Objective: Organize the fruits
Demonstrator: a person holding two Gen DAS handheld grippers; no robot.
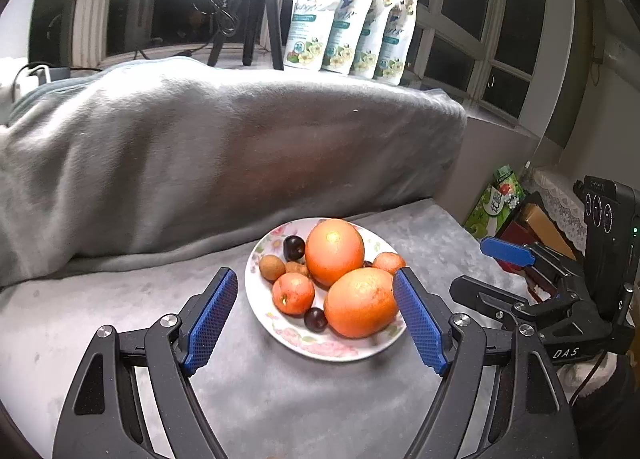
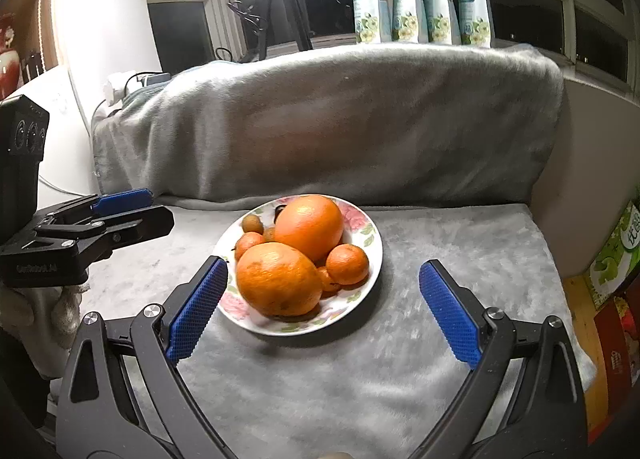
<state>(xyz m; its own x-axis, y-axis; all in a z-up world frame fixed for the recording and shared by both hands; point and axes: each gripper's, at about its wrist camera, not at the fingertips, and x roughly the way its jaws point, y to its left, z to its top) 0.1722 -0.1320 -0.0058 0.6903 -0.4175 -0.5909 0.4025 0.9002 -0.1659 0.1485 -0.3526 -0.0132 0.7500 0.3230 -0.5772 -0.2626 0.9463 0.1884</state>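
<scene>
- Left gripper point(image 1: 316, 315): jaws wide apart, nothing between the pads; blue fingers frame the near part of the plate point(image 1: 360, 353) without touching it.
- Right gripper point(image 2: 324, 311): jaws likewise spread wide, empty, above the grey blanket point(image 2: 360, 379).
- Plate, floral rim, sits on the blanket just ahead of both grippers.
- On it: two large oranges point(image 1: 360, 303) touching, small tangerines point(image 1: 293, 293), dark plums point(image 1: 294, 248), a brown longan point(image 1: 272, 267).
- Behind: blanket-covered sofa back point(image 1: 240, 147), pouches point(image 1: 344, 19) and a tripod point(image 1: 260, 7) on the sill.
</scene>
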